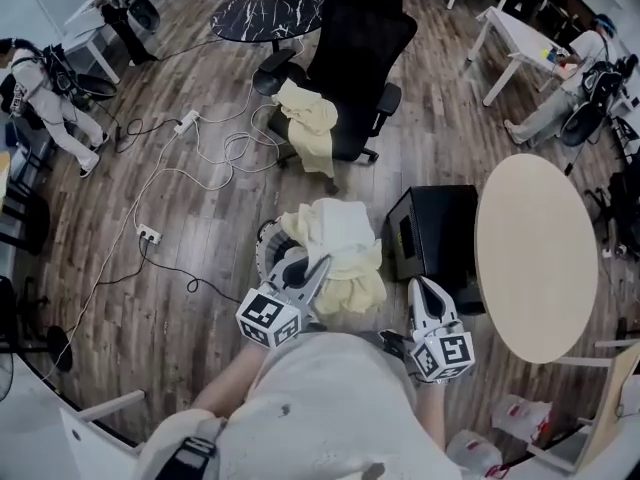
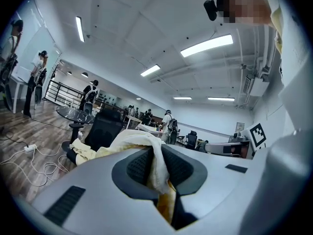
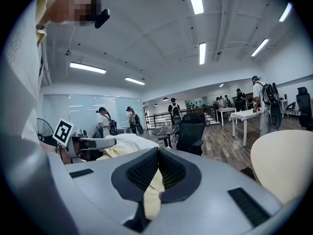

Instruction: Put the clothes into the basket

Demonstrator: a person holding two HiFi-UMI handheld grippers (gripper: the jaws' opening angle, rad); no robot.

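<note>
The left hand-held gripper (image 2: 157, 165) is clamped on the clothes (image 1: 340, 233). A white-and-yellow fold runs up between its pads and spills over their tips, a deep bite that probably keeps the limp fabric from sliding out while it is carried. The right hand-held gripper (image 3: 157, 153) has its jaws together too, and yellow cloth shows in the slot beneath the pads. I judge that it pinches a lower edge of the same bundle, though the head view leaves that contact unclear. Holding the load at two points would keep it spread and off the floor rather than trailing. The bundle hangs just ahead of the left hand-held gripper and to the inner side of the right one, heaped over what looks like the round basket (image 1: 264, 248), whose rim shows below and outside the left tip. That suggests the drop is close. Farther ahead of both, a yellow garment (image 1: 312, 123) drapes over the office chair (image 1: 365, 38), likely waiting its turn. A black box (image 1: 440, 228) sits just ahead of the right hand-held gripper, with the round desk (image 1: 540, 258) on its outer side.
</note>
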